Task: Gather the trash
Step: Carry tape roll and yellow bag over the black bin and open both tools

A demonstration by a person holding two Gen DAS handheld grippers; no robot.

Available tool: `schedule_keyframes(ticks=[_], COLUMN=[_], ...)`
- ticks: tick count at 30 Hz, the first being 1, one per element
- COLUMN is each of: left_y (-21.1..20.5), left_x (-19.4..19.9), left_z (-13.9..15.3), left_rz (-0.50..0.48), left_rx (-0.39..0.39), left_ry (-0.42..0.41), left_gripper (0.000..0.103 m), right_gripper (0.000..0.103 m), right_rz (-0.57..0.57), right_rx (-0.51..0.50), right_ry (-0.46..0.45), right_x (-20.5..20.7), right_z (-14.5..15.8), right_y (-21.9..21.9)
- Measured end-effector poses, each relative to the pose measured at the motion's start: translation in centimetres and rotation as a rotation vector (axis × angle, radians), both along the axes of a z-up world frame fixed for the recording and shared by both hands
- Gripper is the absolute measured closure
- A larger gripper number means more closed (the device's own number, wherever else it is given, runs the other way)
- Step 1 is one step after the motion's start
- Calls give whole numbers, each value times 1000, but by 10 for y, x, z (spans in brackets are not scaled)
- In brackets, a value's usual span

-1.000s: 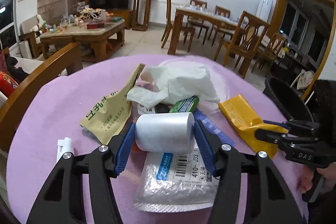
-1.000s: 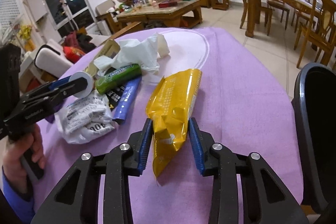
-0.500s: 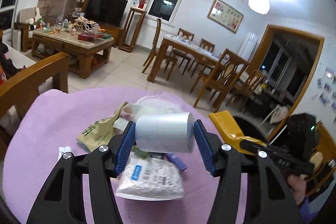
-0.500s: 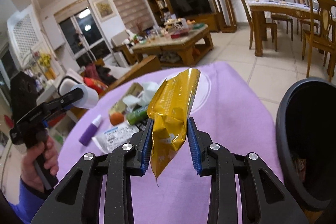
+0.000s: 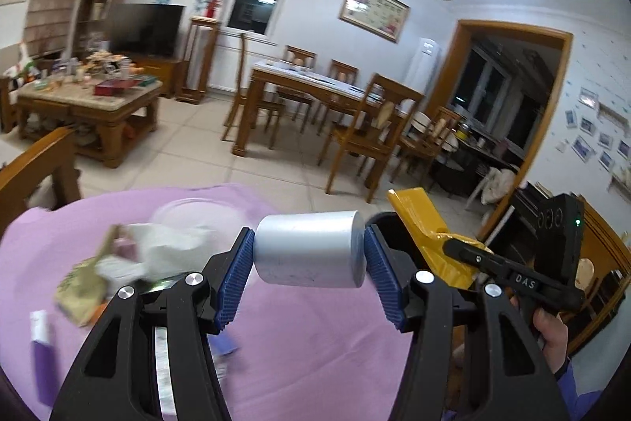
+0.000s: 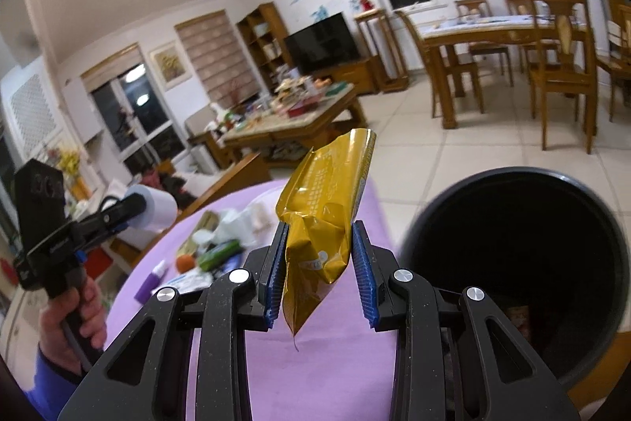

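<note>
My left gripper (image 5: 309, 275) is shut on a white paper cup (image 5: 309, 249), held sideways above the purple table (image 5: 307, 342). My right gripper (image 6: 317, 273) is shut on a crumpled yellow wrapper (image 6: 323, 212), held upright above the table edge, left of the black trash bin (image 6: 524, 263). The right gripper with the wrapper (image 5: 430, 235) also shows in the left wrist view, and the left gripper with the cup (image 6: 152, 208) in the right wrist view. The bin's rim (image 5: 384, 217) peeks out behind the cup.
A pile of trash lies on the table: white tissue (image 5: 165, 243), a tan packet (image 5: 84, 283), a green wrapper (image 6: 219, 251), an orange ball (image 6: 185, 263), a purple bottle (image 6: 152, 281). A wooden chair back (image 5: 35, 164) stands at the far left edge.
Both grippers have lifted their items well above the table and swung right toward the bin. The pile now lies lower and to the left.
</note>
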State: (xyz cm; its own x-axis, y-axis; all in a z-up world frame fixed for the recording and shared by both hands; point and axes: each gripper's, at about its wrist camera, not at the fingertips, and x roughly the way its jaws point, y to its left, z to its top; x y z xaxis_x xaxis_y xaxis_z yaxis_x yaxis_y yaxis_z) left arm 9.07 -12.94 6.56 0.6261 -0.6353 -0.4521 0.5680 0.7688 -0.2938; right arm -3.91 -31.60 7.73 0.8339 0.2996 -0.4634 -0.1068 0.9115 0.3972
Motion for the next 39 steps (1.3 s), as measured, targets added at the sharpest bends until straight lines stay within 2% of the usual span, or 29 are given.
schedule_keyframes(ticks=[1,7,8,15,20,27,39], left_y=[-11,-85,-95,-163,-195,-220,-242], left_x=[0,-1,-2,-9,-9,1,2], left_z=[-1,-10,-12,-37,-57,-81,-100], left_rz=[-18,-139,-157,-264,-305,-316,-332], left_rx=[1,20,25,67,109,160,238], left_ry=[0,1,3,39,64,96,113], left_gripper=[46,46,46,46,46,46,46], right_gripper=[71,71,71,71,71,71,69], right_rz=[-39,-127,-159,-227,-250,-266,-274], right_rx=[6,28,40,79,109,139,166], right_ry=[-9,-16,-11,22,46,80,109], right_x=[-11,-35,-43,-58,-57,-41,-29], right_z=[2,-2,-9,-37,-60,-88,-109], right_y=[-27,-85,-106,-161,-183,-192,-189])
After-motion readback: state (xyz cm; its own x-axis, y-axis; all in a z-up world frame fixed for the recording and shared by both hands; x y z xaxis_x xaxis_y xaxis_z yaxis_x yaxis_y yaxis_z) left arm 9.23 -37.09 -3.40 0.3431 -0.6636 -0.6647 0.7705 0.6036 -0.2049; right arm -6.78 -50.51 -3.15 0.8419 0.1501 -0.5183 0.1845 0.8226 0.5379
